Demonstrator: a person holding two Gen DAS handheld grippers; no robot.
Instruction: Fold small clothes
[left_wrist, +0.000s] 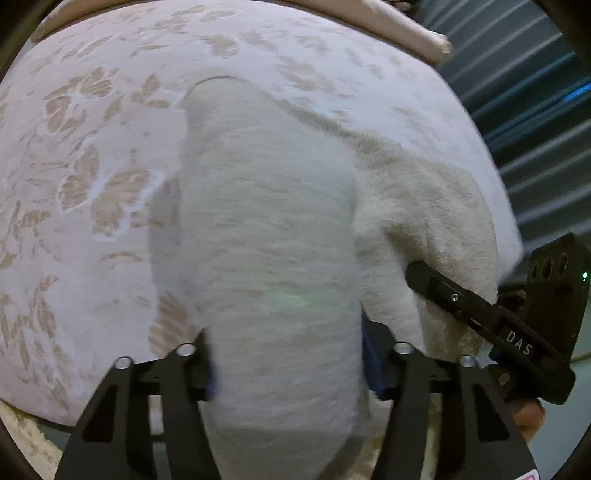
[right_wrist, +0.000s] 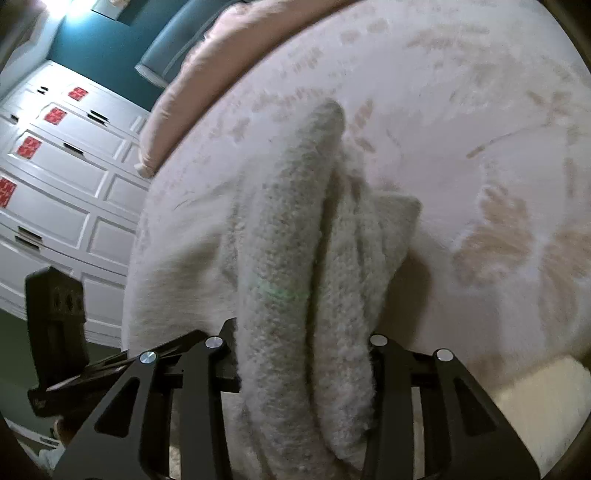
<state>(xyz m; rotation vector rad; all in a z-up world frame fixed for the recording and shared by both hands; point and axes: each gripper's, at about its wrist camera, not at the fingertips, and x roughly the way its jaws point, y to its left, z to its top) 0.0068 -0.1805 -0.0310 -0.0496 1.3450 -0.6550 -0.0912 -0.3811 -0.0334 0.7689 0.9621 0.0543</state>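
A fluffy cream-white garment (left_wrist: 266, 206) lies bunched on a floral bedspread (left_wrist: 92, 166). In the left wrist view a thick fold of it fills the gap between the jaws of my left gripper (left_wrist: 286, 354), which is shut on it. My right gripper (left_wrist: 417, 273) pinches another part of the same cloth at the right edge. In the right wrist view a rolled ridge of the garment (right_wrist: 291, 206) runs up from between the jaws of my right gripper (right_wrist: 303, 354), shut on it. The left gripper's black body (right_wrist: 55, 325) shows at the left.
The pale bedspread (right_wrist: 480, 147) with tan flowers extends beyond the garment. A pink pillow (right_wrist: 177, 103) lies at the bed's far edge. White panelled cabinets (right_wrist: 55, 184) with red stickers stand left of the bed. A striped dark wall (left_wrist: 535, 110) is at the right.
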